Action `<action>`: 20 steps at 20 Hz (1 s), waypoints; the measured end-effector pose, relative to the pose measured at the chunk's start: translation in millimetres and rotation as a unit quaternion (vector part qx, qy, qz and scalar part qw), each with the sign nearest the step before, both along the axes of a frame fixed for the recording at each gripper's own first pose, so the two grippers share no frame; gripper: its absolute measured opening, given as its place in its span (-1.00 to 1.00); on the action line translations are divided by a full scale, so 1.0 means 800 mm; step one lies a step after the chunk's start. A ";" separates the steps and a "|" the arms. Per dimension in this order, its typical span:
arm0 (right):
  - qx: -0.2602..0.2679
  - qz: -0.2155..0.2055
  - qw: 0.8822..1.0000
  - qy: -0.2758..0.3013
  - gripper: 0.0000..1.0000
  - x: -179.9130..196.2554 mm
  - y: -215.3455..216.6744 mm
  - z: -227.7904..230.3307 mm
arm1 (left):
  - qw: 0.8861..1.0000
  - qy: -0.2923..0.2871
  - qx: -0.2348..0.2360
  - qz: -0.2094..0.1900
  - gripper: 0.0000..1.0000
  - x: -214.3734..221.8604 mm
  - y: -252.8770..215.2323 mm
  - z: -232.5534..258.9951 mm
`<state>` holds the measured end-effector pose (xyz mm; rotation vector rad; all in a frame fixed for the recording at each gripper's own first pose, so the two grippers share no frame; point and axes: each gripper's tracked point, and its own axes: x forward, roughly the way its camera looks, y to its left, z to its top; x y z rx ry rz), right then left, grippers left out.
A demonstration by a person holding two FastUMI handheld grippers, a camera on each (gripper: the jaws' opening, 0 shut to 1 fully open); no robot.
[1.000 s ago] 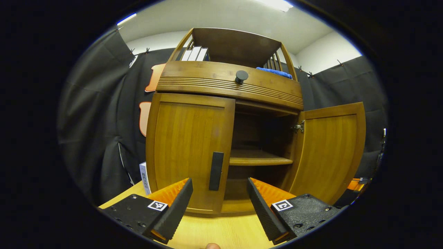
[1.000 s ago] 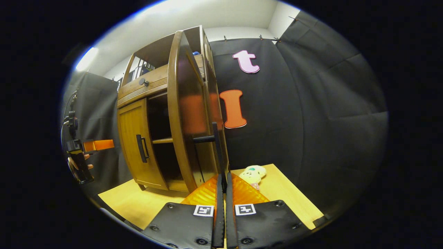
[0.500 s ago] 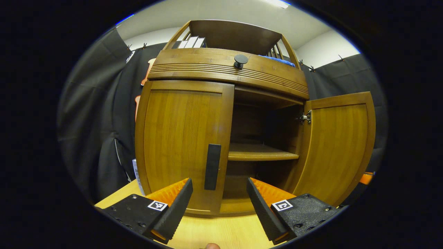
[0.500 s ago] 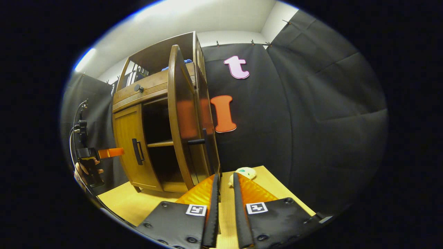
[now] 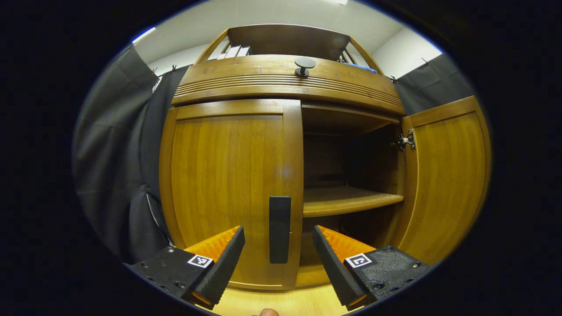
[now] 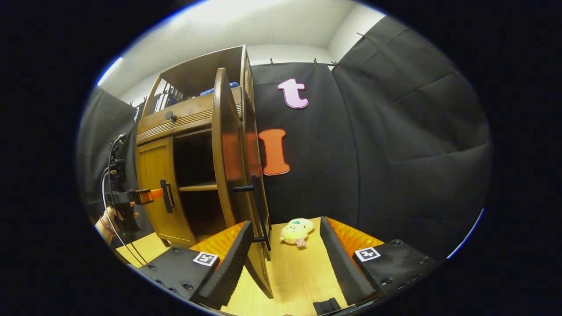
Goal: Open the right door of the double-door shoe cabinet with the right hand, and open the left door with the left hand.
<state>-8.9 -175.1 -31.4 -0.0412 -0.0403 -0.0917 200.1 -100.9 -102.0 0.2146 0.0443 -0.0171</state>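
The wooden shoe cabinet (image 5: 285, 79) stands close in the left gripper view. Its left door (image 5: 228, 184) is closed, with a dark vertical handle (image 5: 279, 229) on its right edge. My left gripper (image 5: 279, 248) is open, its fingers either side of that handle without touching it. The right door (image 5: 443, 175) stands swung wide, showing a shelf (image 5: 347, 199). In the right gripper view that right door (image 6: 226, 145) is seen edge-on with its handle (image 6: 259, 210). My right gripper (image 6: 285, 250) is open just behind it, off the handle. The left gripper (image 6: 151, 195) reaches the left door's handle (image 6: 167, 196).
A small plush toy (image 6: 296, 231) lies on the wooden table (image 6: 298, 272) to the right of the open door. A drawer knob (image 5: 304, 65) sits above the doors; books (image 5: 232, 50) and a blue cloth (image 5: 360, 66) rest on top. Black cloth walls surround the cabinet.
My right gripper has opened and let go of the right door's handle, drawing back a little. My left gripper has moved forward until its fingers flank the left door's handle.
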 end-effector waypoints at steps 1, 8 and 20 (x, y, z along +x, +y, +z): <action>0.002 -0.002 1.000 -0.003 0.95 -0.001 -0.001 0.002 | 1.000 -0.003 0.000 0.001 0.84 0.008 0.003 0.000; -0.008 0.004 1.000 -0.009 0.95 -0.005 0.014 0.002 | 1.000 0.009 -0.005 0.009 0.83 0.050 0.019 -0.023; 0.000 0.006 1.000 -0.007 0.95 -0.010 0.014 -0.005 | 0.999 0.033 -0.017 -0.010 -0.12 0.074 0.005 -0.047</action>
